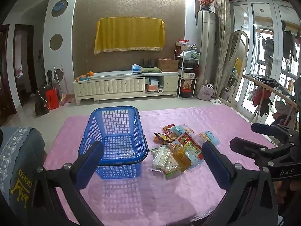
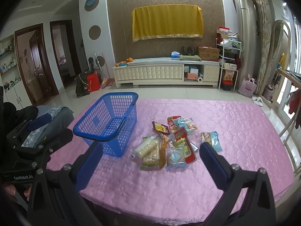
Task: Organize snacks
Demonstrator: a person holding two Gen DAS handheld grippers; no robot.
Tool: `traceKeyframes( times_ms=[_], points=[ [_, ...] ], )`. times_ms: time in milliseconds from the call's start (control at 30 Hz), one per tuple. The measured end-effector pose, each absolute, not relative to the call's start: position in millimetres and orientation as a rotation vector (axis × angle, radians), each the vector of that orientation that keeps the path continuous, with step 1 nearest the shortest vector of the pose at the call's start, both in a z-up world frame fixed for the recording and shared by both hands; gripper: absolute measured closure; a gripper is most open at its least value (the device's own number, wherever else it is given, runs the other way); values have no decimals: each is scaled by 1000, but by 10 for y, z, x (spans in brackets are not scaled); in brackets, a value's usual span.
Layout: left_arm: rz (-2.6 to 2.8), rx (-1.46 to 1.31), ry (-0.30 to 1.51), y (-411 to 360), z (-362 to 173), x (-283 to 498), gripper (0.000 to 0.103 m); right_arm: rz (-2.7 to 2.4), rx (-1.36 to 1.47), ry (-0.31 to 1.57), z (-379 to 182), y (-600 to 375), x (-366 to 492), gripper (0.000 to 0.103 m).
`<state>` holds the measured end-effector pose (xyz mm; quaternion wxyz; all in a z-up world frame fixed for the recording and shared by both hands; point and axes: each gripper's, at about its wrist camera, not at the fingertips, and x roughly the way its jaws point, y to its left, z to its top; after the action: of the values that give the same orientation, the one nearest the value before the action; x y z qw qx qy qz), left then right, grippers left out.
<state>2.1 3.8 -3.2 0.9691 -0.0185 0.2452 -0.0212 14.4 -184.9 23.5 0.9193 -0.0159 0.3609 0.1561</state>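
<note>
An empty blue plastic basket [image 1: 114,139] stands on the pink tablecloth [image 1: 150,192], left of a pile of snack packets [image 1: 178,148]. The basket [image 2: 107,124] and the pile [image 2: 169,145] also show in the right wrist view, with one light blue packet [image 2: 211,139] lying apart to the right. My left gripper [image 1: 152,162] is open and empty, held above the table's near side. My right gripper [image 2: 150,162] is open and empty, held near the pile. The right gripper also shows in the left wrist view [image 1: 263,146].
A chair back with a grey cloth [image 1: 18,160] stands at the table's left. A wooden chair [image 2: 289,131] stands at the right edge. A white TV cabinet [image 1: 126,86] lines the far wall beyond the table.
</note>
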Motion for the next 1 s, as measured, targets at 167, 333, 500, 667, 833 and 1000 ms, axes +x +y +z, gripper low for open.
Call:
traceKeyframes(
  times_ms=[167,333,500,667,833,1000],
  points=[
    [-57,-32,498,22,-22,15,0,324,-31,744,216,-1836,120,0],
    [-62,-40,506,25,-37,28,0,320,-35,750,214,-1821,120,0],
    [-63,-40,507,21,-28,26,0,321,-35,756,213,-1811,128,0],
    [-63,-41,507,21,-28,25,0,321,-35,757,227,-1812,121,0],
    [-64,-38,507,17,-13,20,0,318,-36,757,225,-1812,113,0],
    [-65,-41,509,10,-24,21,0,320,-38,764,215,-1822,104,0]
  ],
)
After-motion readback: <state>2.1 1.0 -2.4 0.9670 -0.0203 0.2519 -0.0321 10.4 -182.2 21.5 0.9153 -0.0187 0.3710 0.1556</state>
